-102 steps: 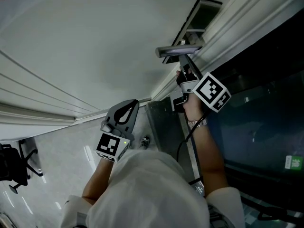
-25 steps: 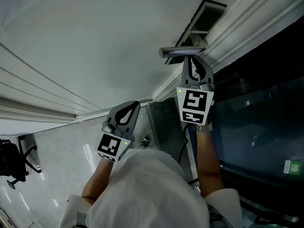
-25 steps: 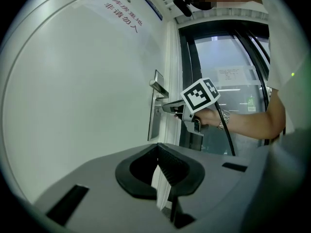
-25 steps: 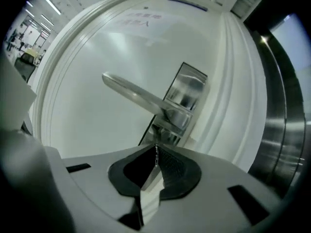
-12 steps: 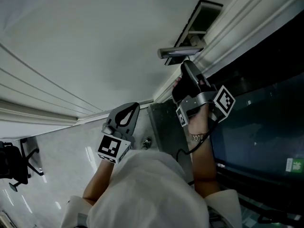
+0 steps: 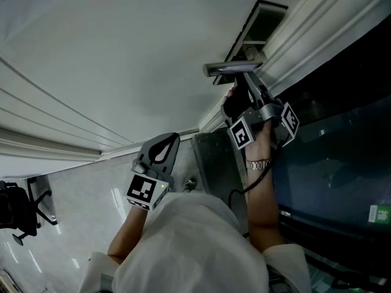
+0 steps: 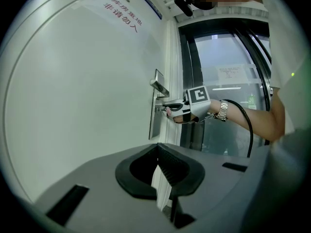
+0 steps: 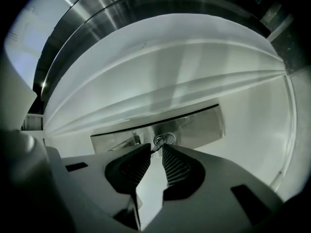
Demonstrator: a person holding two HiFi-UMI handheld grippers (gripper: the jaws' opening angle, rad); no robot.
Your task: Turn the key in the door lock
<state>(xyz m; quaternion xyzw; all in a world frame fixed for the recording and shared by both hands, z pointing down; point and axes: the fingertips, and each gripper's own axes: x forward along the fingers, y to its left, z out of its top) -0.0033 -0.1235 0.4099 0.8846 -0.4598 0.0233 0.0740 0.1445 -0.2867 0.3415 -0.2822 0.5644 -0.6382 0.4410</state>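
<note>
On the white door (image 6: 122,54), a steel lock plate (image 8: 194,125) carries a lever handle (image 6: 231,68). Just under that handle, a key (image 8: 158,144) with a small ring (image 8: 165,139) sticks out of the plate. My right gripper (image 6: 248,78) is rolled on its side and points at the lock. Its jaws have just been opening, and the key's head lies at the gap between its fingertips (image 8: 146,149) with daylight beside it. The left gripper view shows the right gripper (image 7: 169,103) at the plate (image 7: 156,111). My left gripper (image 6: 173,137) hangs back, low and shut on nothing.
A dark glass panel (image 6: 330,151) in a ribbed white frame (image 6: 317,23) adjoins the door on the right. A black cable (image 6: 239,188) hangs from my right wrist. On the pale floor far below stands an office chair (image 6: 18,215).
The right gripper has rolled from marker-up onto its side, dropped a little below the handle, then come back up to the lock. The left gripper stays where it was.
</note>
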